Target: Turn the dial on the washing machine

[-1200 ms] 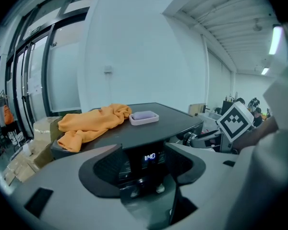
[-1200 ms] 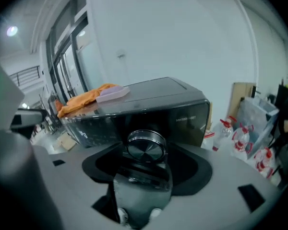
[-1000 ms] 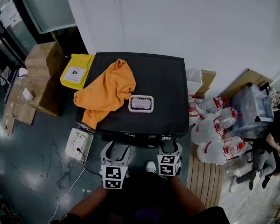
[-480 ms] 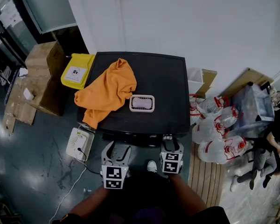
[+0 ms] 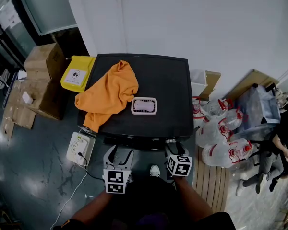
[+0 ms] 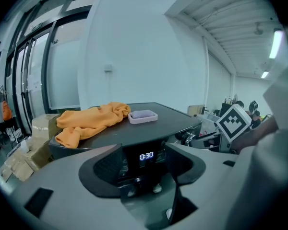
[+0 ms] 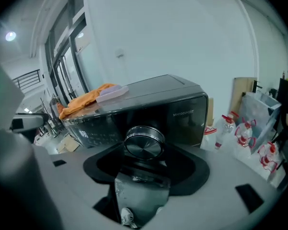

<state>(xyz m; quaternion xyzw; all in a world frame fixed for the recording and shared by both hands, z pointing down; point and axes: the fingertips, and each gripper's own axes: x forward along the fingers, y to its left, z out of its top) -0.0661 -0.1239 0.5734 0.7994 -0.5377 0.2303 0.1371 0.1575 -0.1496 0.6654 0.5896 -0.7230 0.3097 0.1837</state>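
The black washing machine [image 5: 168, 90] stands against the white wall. Its round silver dial [image 7: 144, 142] sits on the front panel, between the jaws of my right gripper [image 7: 145, 150]. The black pads lie against the dial's two sides, and the gripper is rolled to a tilt [image 5: 173, 150]. My left gripper [image 6: 143, 159] hangs open in front of the panel, holding nothing. The lit display [image 6: 146, 155] shows through its gap. In the head view the left gripper [image 5: 119, 152] is low beside the right one.
An orange cloth [image 5: 110, 92] and a small pale tray [image 5: 144, 106] lie on the machine's top. Cardboard boxes [image 5: 41, 61] and a yellow bin [image 5: 78, 72] stand left. A white box [image 5: 80, 147] sits on the floor. Plastic bottles [image 5: 221, 133] and a person [image 5: 283, 143] are right.
The right gripper's marker cube has rolled to a tilt and shifted slightly right at the dial. The left gripper has stayed where it was.
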